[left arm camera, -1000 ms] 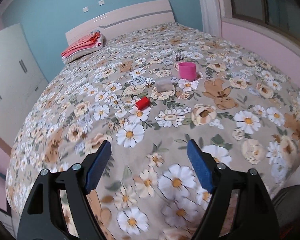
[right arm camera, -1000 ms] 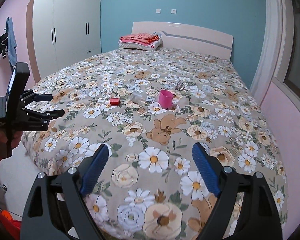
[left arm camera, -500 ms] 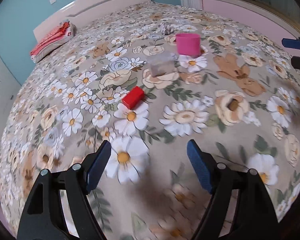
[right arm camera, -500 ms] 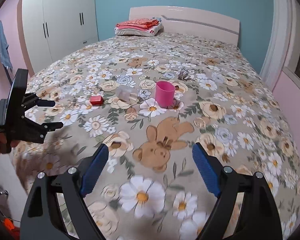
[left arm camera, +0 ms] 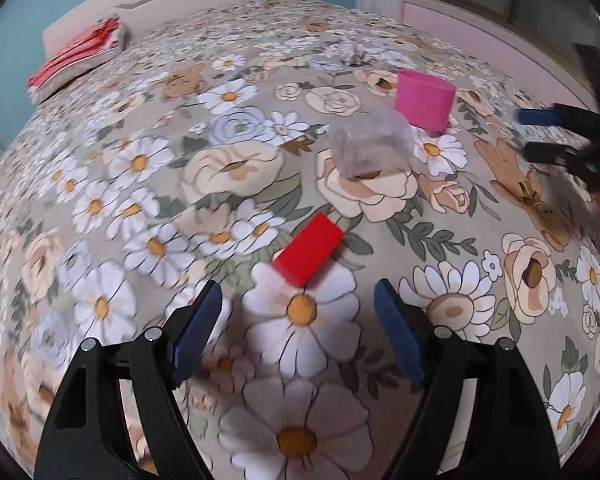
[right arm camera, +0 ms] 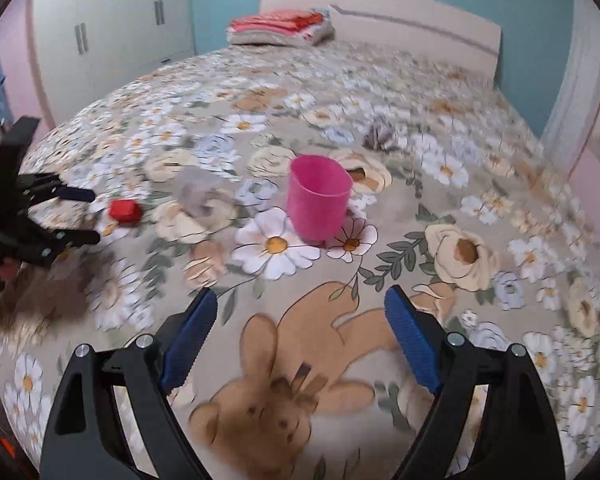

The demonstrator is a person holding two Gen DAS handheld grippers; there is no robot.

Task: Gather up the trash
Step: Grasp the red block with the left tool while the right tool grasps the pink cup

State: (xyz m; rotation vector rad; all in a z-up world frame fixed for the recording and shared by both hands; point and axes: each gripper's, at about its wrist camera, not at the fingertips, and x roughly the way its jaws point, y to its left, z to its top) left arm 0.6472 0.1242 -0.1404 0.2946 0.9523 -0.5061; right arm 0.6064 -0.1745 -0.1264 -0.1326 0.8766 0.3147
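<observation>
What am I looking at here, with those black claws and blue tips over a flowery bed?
There is no robot: a person holds a two-finger gripper in each hand, and each carries a wide-angle camera looking along its fingers. One picture comes from the left gripper, the other from the right gripper. Both are open and hold nothing.

On the floral bedspread lie a small red block, a clear plastic piece lying beyond it, an upright pink cup and a crumpled wad farther back. Folded bedding sits by the headboard. The left gripper points at the red block, just ahead of its fingers; the right one faces the pink cup. Each camera also catches the other gripper at its edge.
</observation>
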